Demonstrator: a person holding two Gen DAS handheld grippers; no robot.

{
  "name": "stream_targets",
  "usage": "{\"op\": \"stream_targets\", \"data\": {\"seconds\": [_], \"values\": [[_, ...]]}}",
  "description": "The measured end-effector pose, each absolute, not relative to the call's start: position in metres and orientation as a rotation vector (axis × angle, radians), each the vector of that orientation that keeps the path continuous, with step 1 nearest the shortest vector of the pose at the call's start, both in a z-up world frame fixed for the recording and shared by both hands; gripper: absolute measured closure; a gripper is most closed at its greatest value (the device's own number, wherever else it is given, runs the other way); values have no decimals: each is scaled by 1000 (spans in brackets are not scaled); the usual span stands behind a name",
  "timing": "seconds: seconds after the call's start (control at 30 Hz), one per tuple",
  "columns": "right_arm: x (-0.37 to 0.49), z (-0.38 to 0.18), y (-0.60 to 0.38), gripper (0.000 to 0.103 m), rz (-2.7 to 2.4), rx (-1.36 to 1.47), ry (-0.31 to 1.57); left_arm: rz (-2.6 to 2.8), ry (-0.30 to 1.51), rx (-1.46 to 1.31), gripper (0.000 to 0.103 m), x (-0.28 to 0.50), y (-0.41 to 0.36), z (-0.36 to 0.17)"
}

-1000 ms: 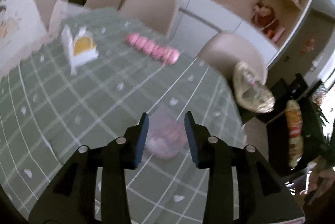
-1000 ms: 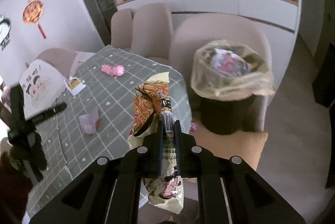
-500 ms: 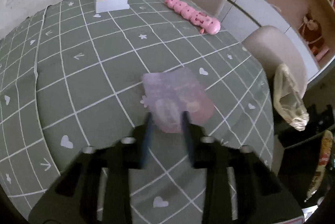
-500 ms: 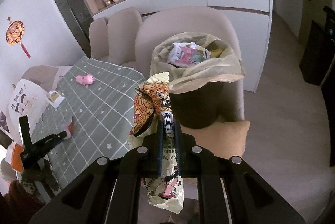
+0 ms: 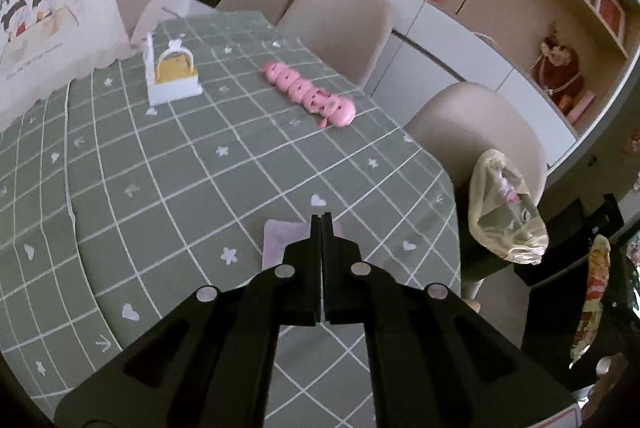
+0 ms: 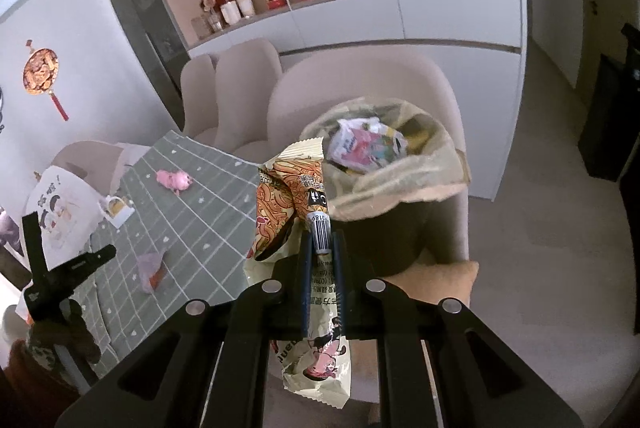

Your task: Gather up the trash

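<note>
Left gripper (image 5: 321, 218) clenched on pink wrapper (image 5: 276, 240); right gripper (image 6: 320, 248) grasping barcode-printed noodle packet (image 6: 288, 196) near bin (image 6: 396, 164).

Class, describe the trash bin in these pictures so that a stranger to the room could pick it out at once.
Start at the green checked table and go to its end nearest the white cabinets, where a beige chair stands. The bin sits on that chair's seat. It is the only dark container there, lined with a yellowish see-through bag folded over its rim and already holding crumpled wrappers.
</note>
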State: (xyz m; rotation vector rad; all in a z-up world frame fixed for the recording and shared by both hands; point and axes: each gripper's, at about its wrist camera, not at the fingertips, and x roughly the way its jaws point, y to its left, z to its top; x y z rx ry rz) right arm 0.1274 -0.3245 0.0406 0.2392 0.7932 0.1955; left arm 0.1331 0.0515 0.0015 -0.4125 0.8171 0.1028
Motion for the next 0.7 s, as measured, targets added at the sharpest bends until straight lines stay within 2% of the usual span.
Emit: {"op": "stream_targets", "data": {"seconds": [0.07,0.1,0.13,0.27,0.33,0.43,0.7], "values": [[129,42,-323,92,199,229,790,45,822,-431,97,130,52,-4],[130,42,-323,92,200,227,791,42,826,-431,87,126,53,-9],[130,41,-322,92,201,226,796,46,833,-422,82,123,53,-14],[129,38,-323,92,193,200,809,45,881,-438,77,105,54,-41],[129,34,-323,92,189,197,820,49,871,-464,67,98,55,-48],[128,30,-324,92,186,204,836,54,848,-465,64,100,56,-54],[120,24,-315,92,194,174,851,106,876,-416,67,114,53,-69]]}}
